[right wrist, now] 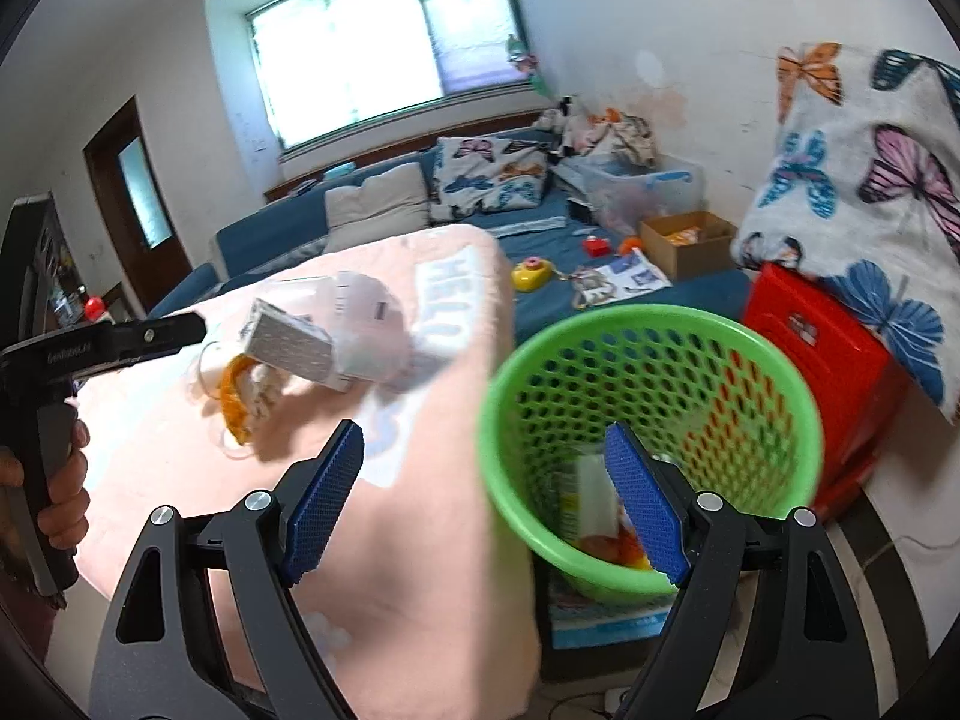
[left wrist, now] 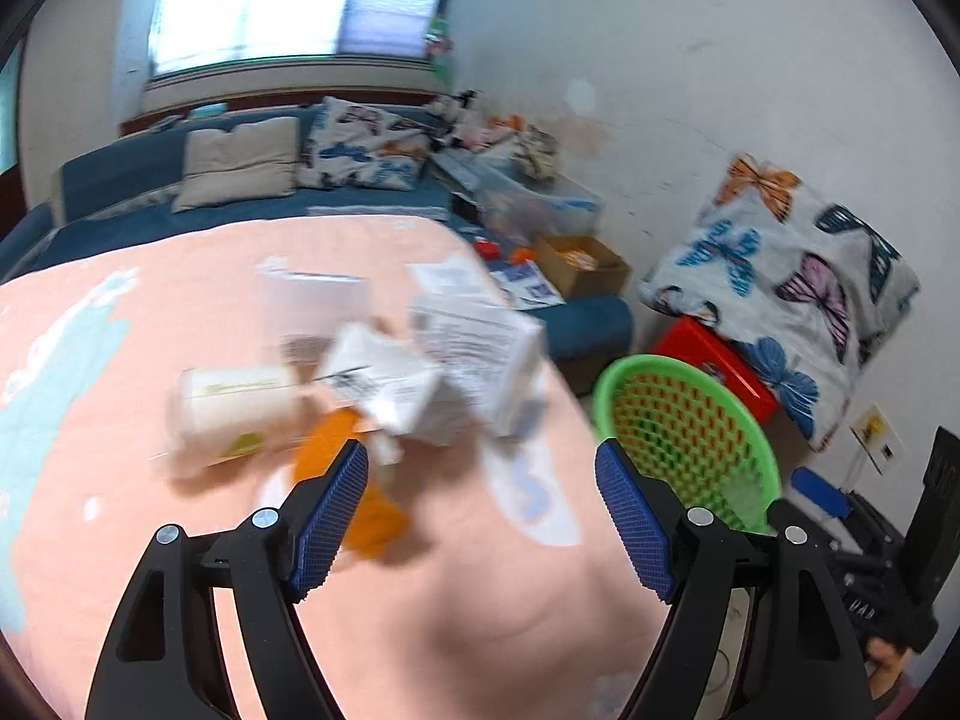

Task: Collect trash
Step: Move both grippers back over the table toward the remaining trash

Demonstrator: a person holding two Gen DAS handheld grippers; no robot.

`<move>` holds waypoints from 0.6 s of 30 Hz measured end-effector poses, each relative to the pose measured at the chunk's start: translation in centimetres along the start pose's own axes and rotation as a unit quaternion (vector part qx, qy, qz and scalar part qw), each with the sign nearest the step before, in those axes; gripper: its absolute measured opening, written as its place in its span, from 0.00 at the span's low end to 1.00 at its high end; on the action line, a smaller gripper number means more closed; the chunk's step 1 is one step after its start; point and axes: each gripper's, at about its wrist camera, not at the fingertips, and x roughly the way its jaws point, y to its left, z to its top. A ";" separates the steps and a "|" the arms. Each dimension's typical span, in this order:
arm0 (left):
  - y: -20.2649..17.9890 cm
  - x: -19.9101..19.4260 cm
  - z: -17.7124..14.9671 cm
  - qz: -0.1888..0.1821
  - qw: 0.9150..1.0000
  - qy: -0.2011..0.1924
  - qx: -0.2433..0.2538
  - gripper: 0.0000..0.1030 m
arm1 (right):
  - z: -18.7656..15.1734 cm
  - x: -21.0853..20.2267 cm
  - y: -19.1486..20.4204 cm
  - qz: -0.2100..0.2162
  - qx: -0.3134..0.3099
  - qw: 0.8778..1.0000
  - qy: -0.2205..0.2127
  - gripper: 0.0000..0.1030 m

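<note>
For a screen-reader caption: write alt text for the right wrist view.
The open right gripper holds nothing, one finger in front of a green mesh basket that already contains some trash. Left of the basket, a pink-covered table holds a white box, crumpled paper and an orange wrapper.
</note>
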 end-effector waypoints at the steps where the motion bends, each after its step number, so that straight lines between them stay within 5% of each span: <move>1: 1.0 -0.4 -0.2 0.007 1.000 -0.001 -0.006 0.73 | 0.3 0.5 0.5 0.005 -0.003 1.000 0.002 0.80; 18: 7.6 -2.9 -2.8 0.061 0.997 -0.011 -0.035 0.77 | 5.8 10.5 5.1 0.076 -0.013 0.996 0.050 0.78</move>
